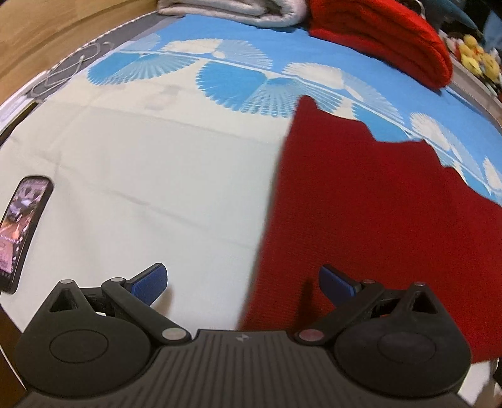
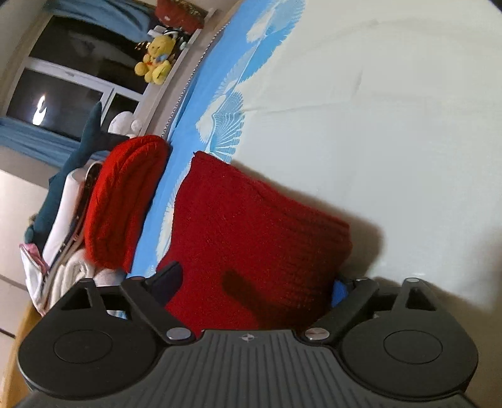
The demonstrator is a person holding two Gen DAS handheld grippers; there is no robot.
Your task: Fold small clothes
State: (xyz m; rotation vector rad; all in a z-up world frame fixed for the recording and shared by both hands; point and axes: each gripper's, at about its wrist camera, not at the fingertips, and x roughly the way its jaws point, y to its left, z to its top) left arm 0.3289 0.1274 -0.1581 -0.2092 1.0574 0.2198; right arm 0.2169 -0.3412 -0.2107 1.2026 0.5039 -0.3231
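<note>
A dark red knit garment (image 1: 376,204) lies spread on the cream and blue bed sheet (image 1: 141,157). My left gripper (image 1: 243,281) hovers open over the garment's left edge, with one blue pad above bare sheet and the other above the red knit. In the right wrist view the same garment (image 2: 251,219) shows as a thick folded stack that fills the gap of my right gripper (image 2: 254,284). Its jaws stand wide. The left finger (image 2: 169,279) casts a separate shadow on the knit, and the cloth's edge mostly hides the right pad (image 2: 340,290).
A phone (image 1: 22,232) with a lit screen lies on the sheet at the left. A folded bright red sweater (image 1: 382,40) and a grey folded blanket (image 1: 244,9) sit at the far edge. Yellow plush toys (image 2: 157,59) line the window sill beyond the bed.
</note>
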